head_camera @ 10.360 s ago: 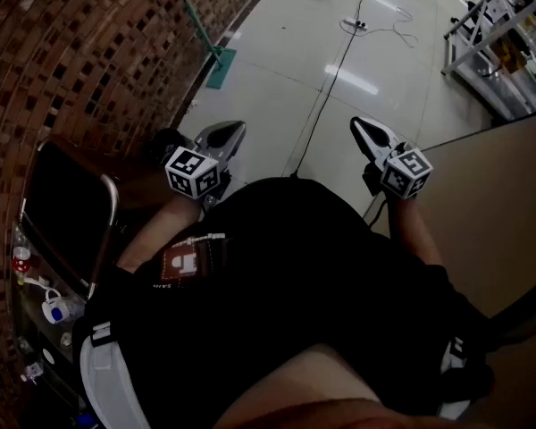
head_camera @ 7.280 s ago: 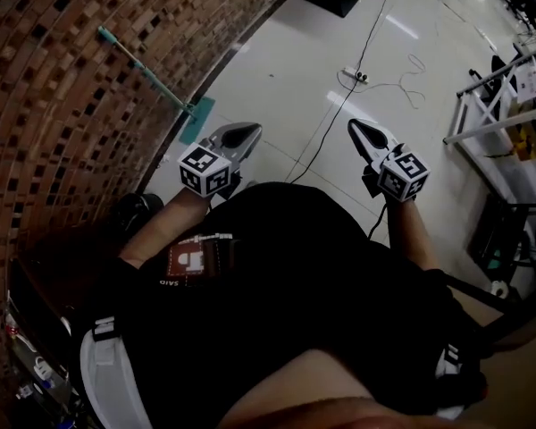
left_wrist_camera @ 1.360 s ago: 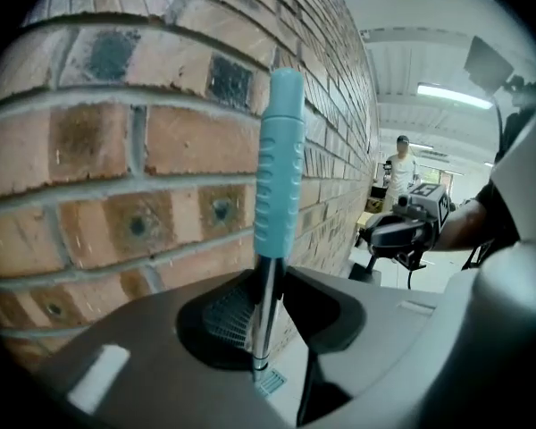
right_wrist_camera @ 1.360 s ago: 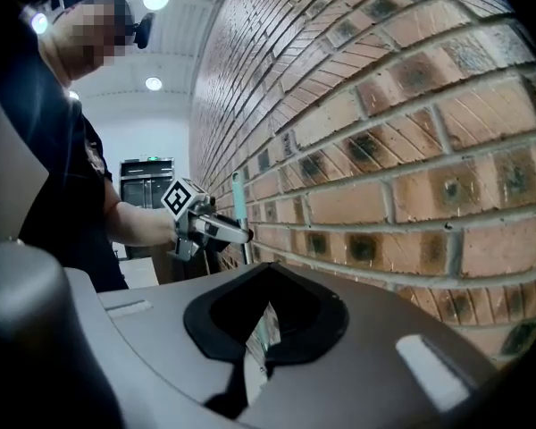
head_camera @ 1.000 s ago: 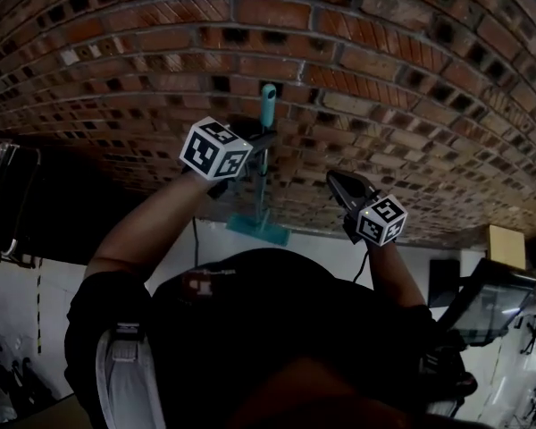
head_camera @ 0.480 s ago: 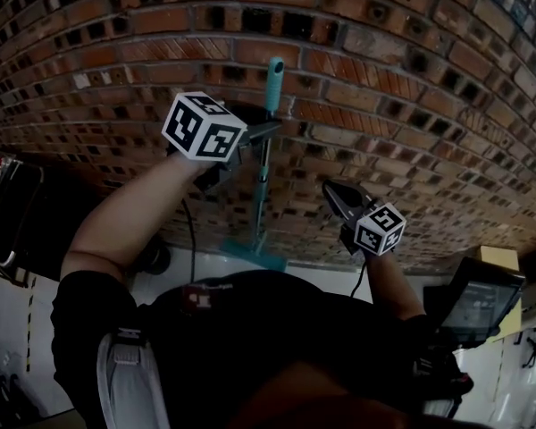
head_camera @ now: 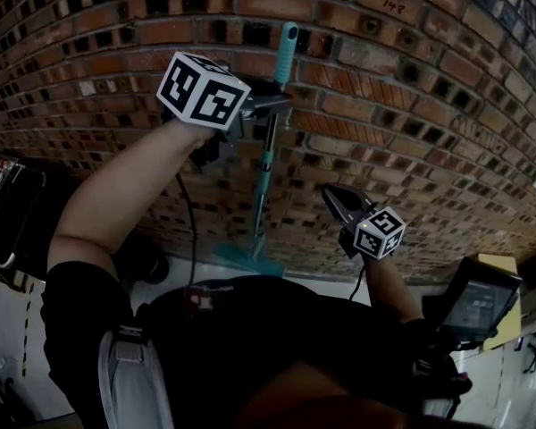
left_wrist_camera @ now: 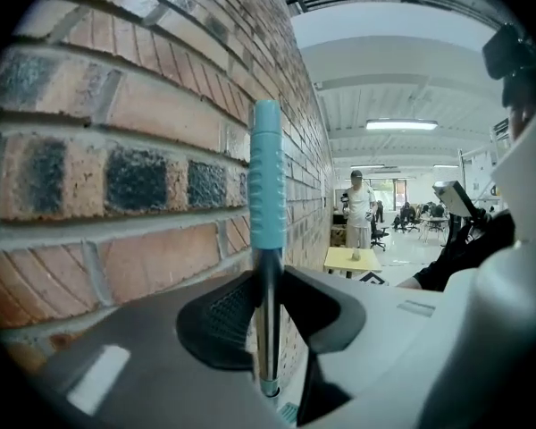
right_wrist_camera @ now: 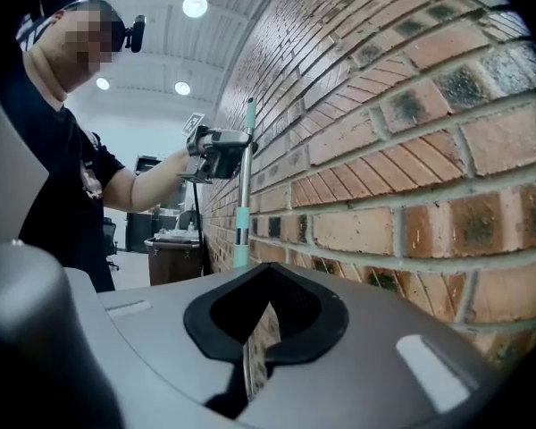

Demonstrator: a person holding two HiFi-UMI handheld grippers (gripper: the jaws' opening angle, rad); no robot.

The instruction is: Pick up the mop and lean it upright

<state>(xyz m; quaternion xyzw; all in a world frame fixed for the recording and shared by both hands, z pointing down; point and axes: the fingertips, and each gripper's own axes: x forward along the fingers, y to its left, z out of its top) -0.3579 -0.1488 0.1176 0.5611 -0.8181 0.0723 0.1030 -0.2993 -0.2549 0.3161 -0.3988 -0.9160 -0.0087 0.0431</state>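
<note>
Left gripper [head_camera: 272, 105] pinches the mop [head_camera: 264, 168] on its metal shaft, just under the teal grip. The mop's long axis runs near upright, close along the brick wall [head_camera: 429, 96], with the mop head [head_camera: 247, 260] low down. Right gripper [head_camera: 337, 197] sits lower and apart from the shaft, jaws pressed together on nothing. The left does the work; the handle top likely needs only tipping wallward.

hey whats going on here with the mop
A person is standing a mop up against the brick wall. The left gripper is clamped on its metal handle just below the teal grip, holding it nearly upright, mop head down near the floor. The right gripper is empty, jaws together, beside the mop.
</note>
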